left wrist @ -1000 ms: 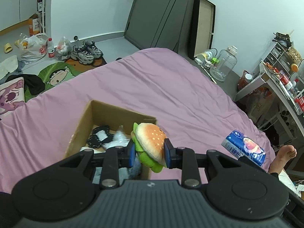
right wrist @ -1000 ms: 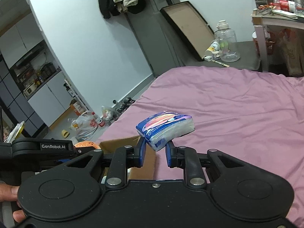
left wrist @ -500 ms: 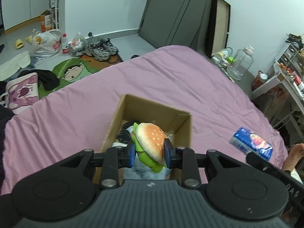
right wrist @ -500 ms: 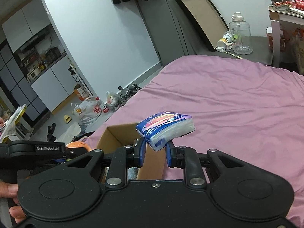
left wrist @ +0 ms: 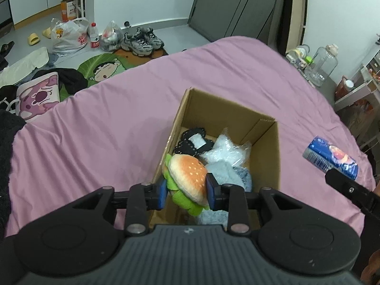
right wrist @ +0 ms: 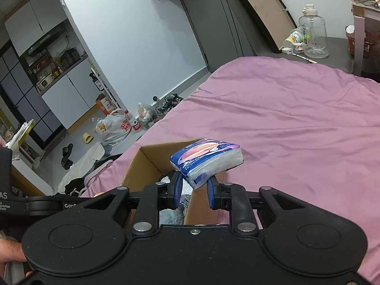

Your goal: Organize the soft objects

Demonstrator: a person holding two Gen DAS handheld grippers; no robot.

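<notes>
An open cardboard box point(left wrist: 228, 109) sits on the pink bed. Inside it lie a black item with a white label point(left wrist: 192, 141), a clear plastic bag point(left wrist: 225, 152) and a pale blue fluffy piece point(left wrist: 228, 173). My left gripper point(left wrist: 186, 190) hangs over the box's near left corner, its pads still pressing a plush burger point(left wrist: 187, 175) while its jaws are opening. My right gripper point(right wrist: 193, 190) is shut on a blue tissue pack point(right wrist: 206, 159), held just above the box point(right wrist: 142, 166) at its right rim. The same tissue pack point(left wrist: 330, 158) shows at the right of the left wrist view.
The pink sheet point(left wrist: 118, 118) spreads wide around the box. Beyond the bed's far edge the floor holds shoes point(left wrist: 142, 40), plastic bags point(left wrist: 68, 35) and a cartoon mat point(left wrist: 104, 68). A big clear jug point(right wrist: 313, 35) stands by a desk. A person's hand point(right wrist: 9, 251) grips the left handle.
Both grippers have moved toward the box and lower. The burger now hangs over the box's inside instead of in front of it. The tissue pack has come over the box's rim.
</notes>
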